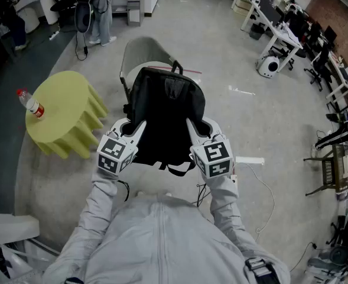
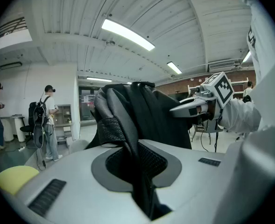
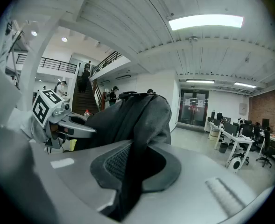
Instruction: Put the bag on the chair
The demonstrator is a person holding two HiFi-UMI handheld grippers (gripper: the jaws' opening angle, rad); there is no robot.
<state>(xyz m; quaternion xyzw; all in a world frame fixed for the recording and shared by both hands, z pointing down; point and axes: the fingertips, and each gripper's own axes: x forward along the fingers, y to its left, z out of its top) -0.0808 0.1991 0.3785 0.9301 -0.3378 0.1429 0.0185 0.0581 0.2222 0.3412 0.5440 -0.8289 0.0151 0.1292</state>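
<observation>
Over concrete floor (image 1: 233, 52) by chair (image 1: 139, 52), yellow table (image 1: 67, 99); left gripper (image 1: 131, 128), right gripper (image 1: 202, 128) tight on bag (image 1: 165, 111)

Floor (image 1: 221, 70): grey concrete | standing on it: pale chair (image 1: 139, 51), yellow-draped round table (image 1: 67, 120) | on table: bottle (image 1: 31, 104)

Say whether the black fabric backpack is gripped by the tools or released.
Gripped: the left tool and the right tool are each shut on the black fabric backpack, which hangs between them.
</observation>
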